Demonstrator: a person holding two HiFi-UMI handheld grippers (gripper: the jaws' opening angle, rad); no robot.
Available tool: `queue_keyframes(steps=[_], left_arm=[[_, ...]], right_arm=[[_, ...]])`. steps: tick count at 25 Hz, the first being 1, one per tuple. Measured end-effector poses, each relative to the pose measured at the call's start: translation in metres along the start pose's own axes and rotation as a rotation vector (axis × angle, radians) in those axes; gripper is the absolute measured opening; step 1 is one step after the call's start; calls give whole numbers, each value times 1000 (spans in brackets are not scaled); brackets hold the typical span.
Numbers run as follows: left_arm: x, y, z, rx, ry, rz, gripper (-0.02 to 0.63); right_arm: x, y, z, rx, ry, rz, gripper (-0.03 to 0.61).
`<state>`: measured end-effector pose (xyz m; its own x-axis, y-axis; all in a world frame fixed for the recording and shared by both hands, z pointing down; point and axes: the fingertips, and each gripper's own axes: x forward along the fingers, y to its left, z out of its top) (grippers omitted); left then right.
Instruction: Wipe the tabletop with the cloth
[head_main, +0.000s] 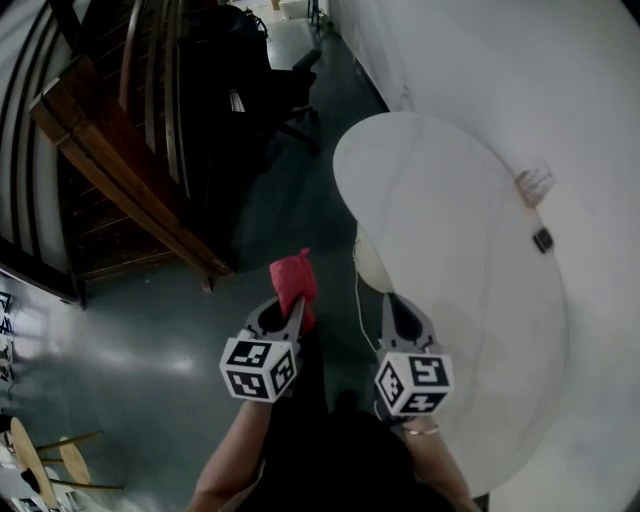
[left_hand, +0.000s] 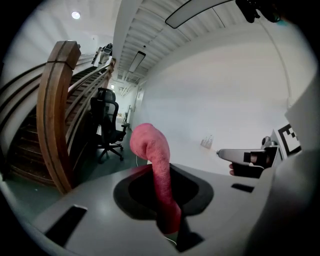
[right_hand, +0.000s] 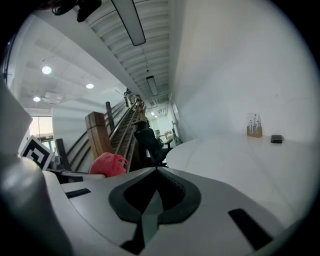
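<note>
Left gripper (head_main: 290, 302): jaws clamped on the red fuzzy cloth (left_hand: 154, 159), which sticks up from between them.
Cloth position: off the white rounded tabletop (head_main: 455, 260), over the grey floor (head_main: 150, 340) beside its near-left edge.
Right gripper (head_main: 399, 303): jaws together, nothing between them, at the tabletop's near-left edge.
Far edge: small black object (head_main: 543, 240).

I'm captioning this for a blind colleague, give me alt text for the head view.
The left gripper is shut on a red cloth, held beside the white table. The right gripper, shut and empty, is next to it; an office chair and wooden staircase stand beyond.
</note>
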<state>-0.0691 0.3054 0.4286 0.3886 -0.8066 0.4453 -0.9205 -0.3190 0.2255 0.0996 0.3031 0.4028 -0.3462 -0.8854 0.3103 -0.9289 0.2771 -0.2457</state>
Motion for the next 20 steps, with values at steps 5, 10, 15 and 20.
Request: queue_keyframes(steps=[5,10,15,20], left_arm=[[64,45,23,-10,25,-54,54],[127,92,60,0,64,-116,55],[181,130,89,18,104,-181,55],[231,136,99,45,169,-271,54]], right_arm=[[65,-6,8,7,10,-65,2],[131,-14,35,33,-20,-145,2],[178,-34,50,75,-8,-295,2],[191,-61,55,119,-6,-450,2]])
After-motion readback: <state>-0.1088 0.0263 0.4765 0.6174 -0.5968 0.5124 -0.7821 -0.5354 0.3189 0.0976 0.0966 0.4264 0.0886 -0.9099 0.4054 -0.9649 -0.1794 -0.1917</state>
